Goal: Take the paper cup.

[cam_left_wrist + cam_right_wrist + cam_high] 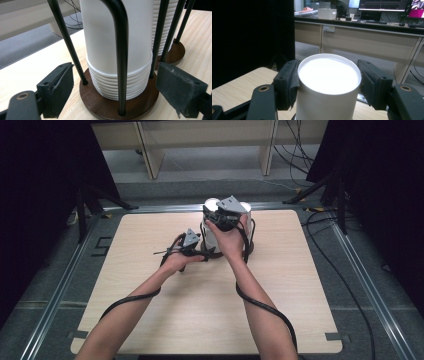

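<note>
The right gripper (pixel 329 82) clamps the top cup (pixel 329 75) of the stack (pixel 117 45), near the table's (pixel 150 320) far edge. The left gripper's (pixel 115 90) jaws stand part-open, straddling the holder base (pixel 100 105) without touching it. With the base unpinned, a lift could drag nested cups or tip the holder; the rods (pixel 122 50) and second stack (pixel 165 25) crowd any sideways pull.

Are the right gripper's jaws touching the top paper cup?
Touching. In the right gripper view, the right gripper has a black pad pressed against each side of the white cup just below its rim, with no gap showing.
</note>
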`<state>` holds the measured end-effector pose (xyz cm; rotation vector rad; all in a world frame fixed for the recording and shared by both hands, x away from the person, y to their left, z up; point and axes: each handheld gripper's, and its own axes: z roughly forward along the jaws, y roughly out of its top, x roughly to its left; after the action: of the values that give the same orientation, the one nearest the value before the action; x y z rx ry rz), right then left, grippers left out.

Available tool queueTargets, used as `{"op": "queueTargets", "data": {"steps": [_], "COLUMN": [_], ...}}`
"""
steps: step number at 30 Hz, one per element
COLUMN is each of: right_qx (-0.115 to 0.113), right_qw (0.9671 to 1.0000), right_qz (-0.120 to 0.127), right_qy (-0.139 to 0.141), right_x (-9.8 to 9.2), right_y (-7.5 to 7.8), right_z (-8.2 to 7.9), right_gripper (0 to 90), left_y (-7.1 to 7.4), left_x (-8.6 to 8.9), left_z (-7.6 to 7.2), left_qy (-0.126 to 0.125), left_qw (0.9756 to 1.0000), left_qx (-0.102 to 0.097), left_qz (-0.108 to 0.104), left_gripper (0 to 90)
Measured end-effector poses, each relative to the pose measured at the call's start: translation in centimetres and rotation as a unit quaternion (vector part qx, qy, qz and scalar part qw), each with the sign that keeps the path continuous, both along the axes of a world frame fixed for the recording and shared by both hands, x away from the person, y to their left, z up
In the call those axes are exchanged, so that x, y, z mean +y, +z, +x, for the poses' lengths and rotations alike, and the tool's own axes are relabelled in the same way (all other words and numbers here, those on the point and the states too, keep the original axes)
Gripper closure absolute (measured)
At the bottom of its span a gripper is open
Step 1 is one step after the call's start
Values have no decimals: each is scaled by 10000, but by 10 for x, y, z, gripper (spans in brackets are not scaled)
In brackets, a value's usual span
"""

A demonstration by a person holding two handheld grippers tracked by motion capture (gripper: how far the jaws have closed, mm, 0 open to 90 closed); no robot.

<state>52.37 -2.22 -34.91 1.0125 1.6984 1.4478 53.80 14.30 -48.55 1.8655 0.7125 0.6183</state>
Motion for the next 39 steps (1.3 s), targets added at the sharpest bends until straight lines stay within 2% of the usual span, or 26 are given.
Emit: {"op": "queueTargets", "data": {"steps": [5,6,8,9,14,15,17,18,19,20,27,28,29,30,32,33,34,37,38,39], "right_qx": [-92,-26,-179,-68,-136,-143,-134,-134,-226,-125,-302,-221,-333,-300,-321,-171,-171,-356,-228,-228], "right_qw": [9999,9999,9998,9999,9998,9998,9998,9998,9997,9998,9992,9992,9992,9991,9991,9993,9993,9990,9991,9991], "right_qz": [28,92,-1,100,108,102,118,118,9,131,221,316,185,262,222,308,308,139,250,250], "right_qy": [30,36,-10,4,27,22,36,36,41,37,144,121,142,148,177,152,152,229,237,237], "right_x": [0,0,-1,0,-2,-3,-4,-4,-6,-5,-8,-7,-9,-8,-8,-8,-8,-11,-12,-12], "right_y": [7,8,10,11,15,15,16,16,17,17,23,24,25,26,27,26,26,25,24,24], "right_z": [-1,-3,-3,-4,-5,-5,-6,-6,-6,-8,-15,-17,-18,-20,-22,-25,-25,-26,-30,-30], "right_gripper": [366,366,366,365,366,365,365,365,365,365,365,365,365,365,365,365,365,365,364,364], "left_y": [3,4,4,4,6,6,7,7,8,8,13,13,14,14,15,15,14,15,15,15], "left_x": [1,2,2,2,4,4,4,4,6,6,10,10,10,10,10,10,10,13,14,14], "left_z": [-2,-2,-3,-4,-5,-6,-7,-7,-8,-8,-12,-12,-14,-14,-16,-16,-17,-20,-20,-22], "left_qy": [-2,-9,-1,9,0,0,-12,-21,-29,-46,-62,-62,-63,-63,-77,-77,-70,-108,-104,-92], "left_qw": [10000,10000,10000,10000,9999,10000,10000,9999,9999,9999,9998,9998,9998,9998,9997,9997,9997,9997,9997,9997], "left_qx": [-57,-80,-75,-69,-89,-97,-98,-114,-127,-140,-203,-203,-191,-191,-241,-241,-224,-236,-229,-215], "left_qz": [56,54,38,45,77,2,7,-24,19,-16,7,7,-43,-43,-38,-38,-82,27,18,-17], "left_gripper": [145,145,145,144,144,144,144,144,144,144,143,143,143,142,140,139,139,135,132,132]}}
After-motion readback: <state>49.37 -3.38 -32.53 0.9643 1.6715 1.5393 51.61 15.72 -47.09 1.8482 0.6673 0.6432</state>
